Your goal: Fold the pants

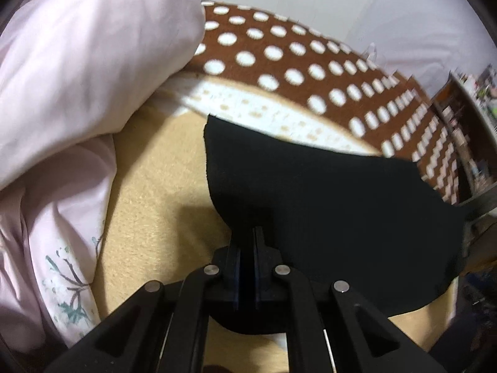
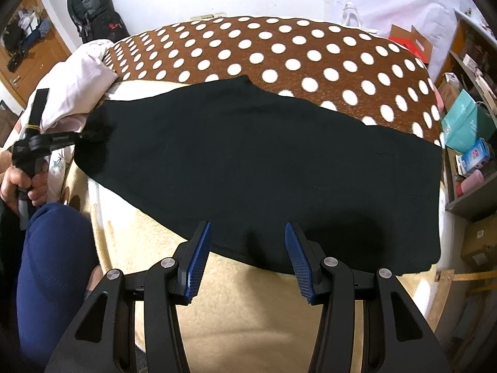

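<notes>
The black pants point(image 2: 264, 168) lie spread lengthwise across a bed, over a cream fleece blanket point(image 2: 236, 310) and a brown polka-dot blanket point(image 2: 279, 49). My left gripper point(image 1: 247, 233) is shut on the pants' left end point(image 1: 310, 192) and lifts that edge slightly; it also shows at the far left of the right wrist view point(image 2: 90, 135). My right gripper point(image 2: 248, 233) is open with blue pads, hovering just above the pants' near edge, touching nothing.
A pink quilt point(image 1: 77, 77) is bunched at the left of the bed. A shelf with boxes and bags point(image 2: 466, 143) stands to the right. A black backpack point(image 2: 90, 6) leans on the far wall. The person's blue-clad knee point(image 2: 52, 264) is near left.
</notes>
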The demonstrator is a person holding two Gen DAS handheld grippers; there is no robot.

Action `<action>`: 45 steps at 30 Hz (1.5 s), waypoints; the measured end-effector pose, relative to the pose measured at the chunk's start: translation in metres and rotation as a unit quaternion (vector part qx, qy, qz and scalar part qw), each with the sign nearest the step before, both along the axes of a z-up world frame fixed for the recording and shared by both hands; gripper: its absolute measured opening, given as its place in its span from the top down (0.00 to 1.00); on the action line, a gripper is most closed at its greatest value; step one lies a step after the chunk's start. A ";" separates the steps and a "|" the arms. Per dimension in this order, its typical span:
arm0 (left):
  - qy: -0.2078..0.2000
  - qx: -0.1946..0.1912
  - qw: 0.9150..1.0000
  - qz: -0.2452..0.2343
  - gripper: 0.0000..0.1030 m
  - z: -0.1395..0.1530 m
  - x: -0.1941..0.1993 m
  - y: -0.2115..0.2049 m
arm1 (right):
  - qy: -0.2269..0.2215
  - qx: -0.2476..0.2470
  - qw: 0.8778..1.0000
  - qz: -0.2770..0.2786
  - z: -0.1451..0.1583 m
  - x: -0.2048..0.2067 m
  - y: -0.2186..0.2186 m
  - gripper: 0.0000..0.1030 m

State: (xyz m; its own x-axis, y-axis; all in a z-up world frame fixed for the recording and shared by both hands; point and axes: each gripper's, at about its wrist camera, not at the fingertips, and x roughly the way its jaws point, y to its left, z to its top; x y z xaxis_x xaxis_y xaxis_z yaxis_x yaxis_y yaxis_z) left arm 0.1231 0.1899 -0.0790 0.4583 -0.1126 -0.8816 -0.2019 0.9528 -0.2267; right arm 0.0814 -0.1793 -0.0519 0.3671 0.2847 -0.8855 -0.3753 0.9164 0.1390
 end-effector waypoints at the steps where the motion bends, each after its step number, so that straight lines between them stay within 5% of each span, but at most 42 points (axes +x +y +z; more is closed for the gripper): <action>1: -0.008 -0.004 1.000 -0.003 0.93 0.007 -0.002 -0.005 | -0.001 0.002 1.000 -0.003 0.001 -0.001 -0.002 0.51; 10: -0.057 -0.050 0.996 -0.051 0.93 0.049 -0.003 -0.060 | -0.011 0.013 1.000 -0.025 0.009 -0.009 -0.022 0.51; 17: -0.059 -0.068 0.990 -0.112 0.93 0.058 -0.002 -0.122 | -0.013 0.015 0.999 -0.037 0.009 -0.012 -0.033 0.51; 24: -0.046 -0.090 0.978 -0.184 0.93 0.051 0.011 -0.187 | -0.009 0.015 0.998 -0.052 0.004 -0.010 -0.047 0.51; 30: -0.005 -0.103 0.967 -0.232 0.93 0.015 0.018 -0.234 | -0.001 0.011 0.998 -0.061 -0.004 -0.007 -0.055 0.51; 37: 0.038 -0.101 0.967 -0.231 0.92 -0.021 0.022 -0.249 | 0.007 0.019 0.997 -0.069 -0.008 -0.004 -0.061 0.51; 40: 0.027 -0.118 0.963 -0.239 0.83 -0.010 0.016 -0.245 | 0.009 0.027 0.997 -0.073 -0.008 -0.002 -0.063 0.51; 45: -0.022 -0.159 0.958 -0.239 0.82 0.024 -0.004 -0.223 | 0.004 0.047 0.996 -0.076 -0.005 0.002 -0.060 0.51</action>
State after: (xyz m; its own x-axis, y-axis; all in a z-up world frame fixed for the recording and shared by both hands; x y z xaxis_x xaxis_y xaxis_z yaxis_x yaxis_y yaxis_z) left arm 0.1195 -0.0328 -0.0553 0.3221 -0.5792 -0.7489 0.2564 0.8148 -0.5199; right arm 0.0831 -0.2396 -0.0568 0.4049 0.3079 -0.8610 -0.2318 0.9454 0.2291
